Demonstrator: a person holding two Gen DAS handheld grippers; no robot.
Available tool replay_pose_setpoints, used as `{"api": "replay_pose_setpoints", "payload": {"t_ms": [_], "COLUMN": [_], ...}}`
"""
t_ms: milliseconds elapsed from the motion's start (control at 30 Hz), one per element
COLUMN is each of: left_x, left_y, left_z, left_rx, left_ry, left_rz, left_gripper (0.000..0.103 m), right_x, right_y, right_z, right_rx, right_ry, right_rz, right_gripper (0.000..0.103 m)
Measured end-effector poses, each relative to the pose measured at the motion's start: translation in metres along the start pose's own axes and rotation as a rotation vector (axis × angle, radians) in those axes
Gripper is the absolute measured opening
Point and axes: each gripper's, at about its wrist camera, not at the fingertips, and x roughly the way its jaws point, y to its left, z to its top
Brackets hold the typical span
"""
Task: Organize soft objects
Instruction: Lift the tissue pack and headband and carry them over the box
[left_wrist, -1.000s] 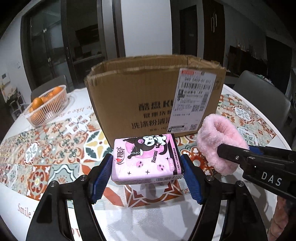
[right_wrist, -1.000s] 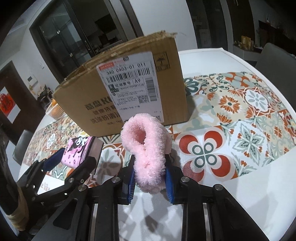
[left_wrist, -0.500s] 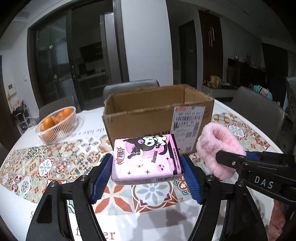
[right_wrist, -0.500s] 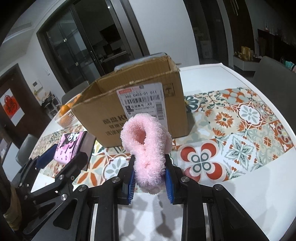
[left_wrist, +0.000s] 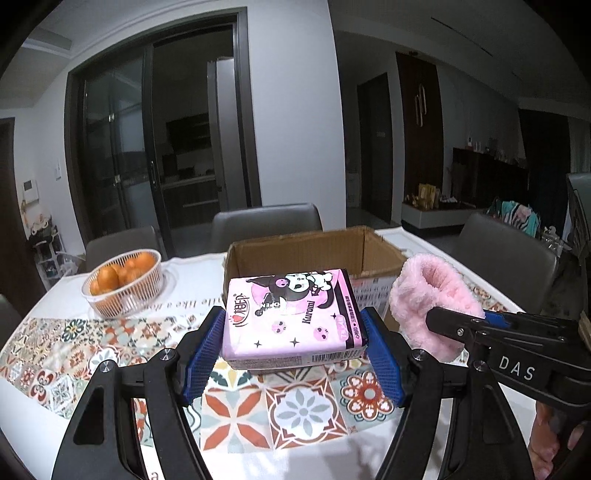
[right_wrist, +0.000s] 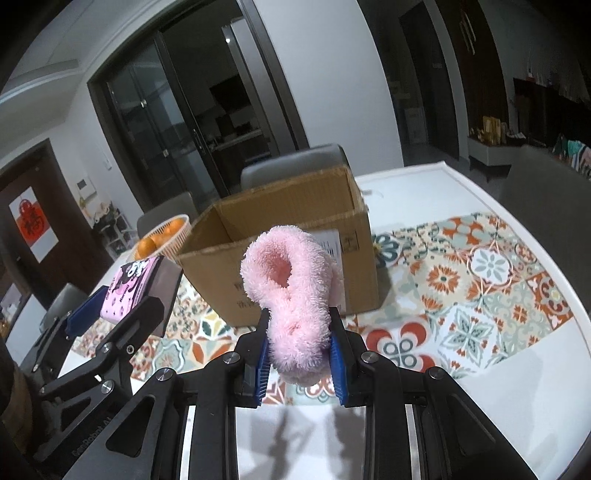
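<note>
Your left tongs (left_wrist: 293, 343) grip the pink tissue pack (left_wrist: 291, 319) by its two short ends, blue pads (left_wrist: 207, 349) pressed flat against it, and the pack hangs clear of the desk (left_wrist: 55, 376), tilted slightly with its printed face up. Your right tongs (right_wrist: 298, 352) are squeezed narrow on the pink fluffy slipper (right_wrist: 291, 291); the fuzz bulges out above the pads and the slipper's opening faces up toward the camera. It too is off the desk.

Both loads sit side by side, the slipper just to the right of the pack in the left view (left_wrist: 430, 301), the pack off to the left in the right view (right_wrist: 129, 291). Directly behind them stands the open cardboard box (right_wrist: 295, 225), upright on the patterned runner (right_wrist: 480, 280), flaps up, with a shipping label (right_wrist: 332, 240) on the side facing you (mostly hidden by the slipper). From the left view you can see a bit of the box's inner walls (left_wrist: 314, 251), but not its floor.

A white basket of oranges (left_wrist: 123, 284) rests on the desk to the left of the box, well apart from it. Grey chairs (left_wrist: 266, 223) ring the far side. Part of your right hand (left_wrist: 546, 446) shows under the right handle
</note>
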Motion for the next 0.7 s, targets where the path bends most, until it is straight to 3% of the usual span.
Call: {"api": "replay_pose_setpoints", "payload": {"t_ms": [700], "left_x": [-0.001], "left_y": [0.006], "left_z": [0.049], "left_rx": [0.034], "left_ry": [-0.126], "left_rz": [0.010], "left_gripper": [0.073], "right_x": [-0.016], "right_y": [0.012], "right_z": [0.050], "right_rx": [-0.014], "right_ry": [-0.134], "right_rz": [0.030], "right_gripper": [0.029]}}
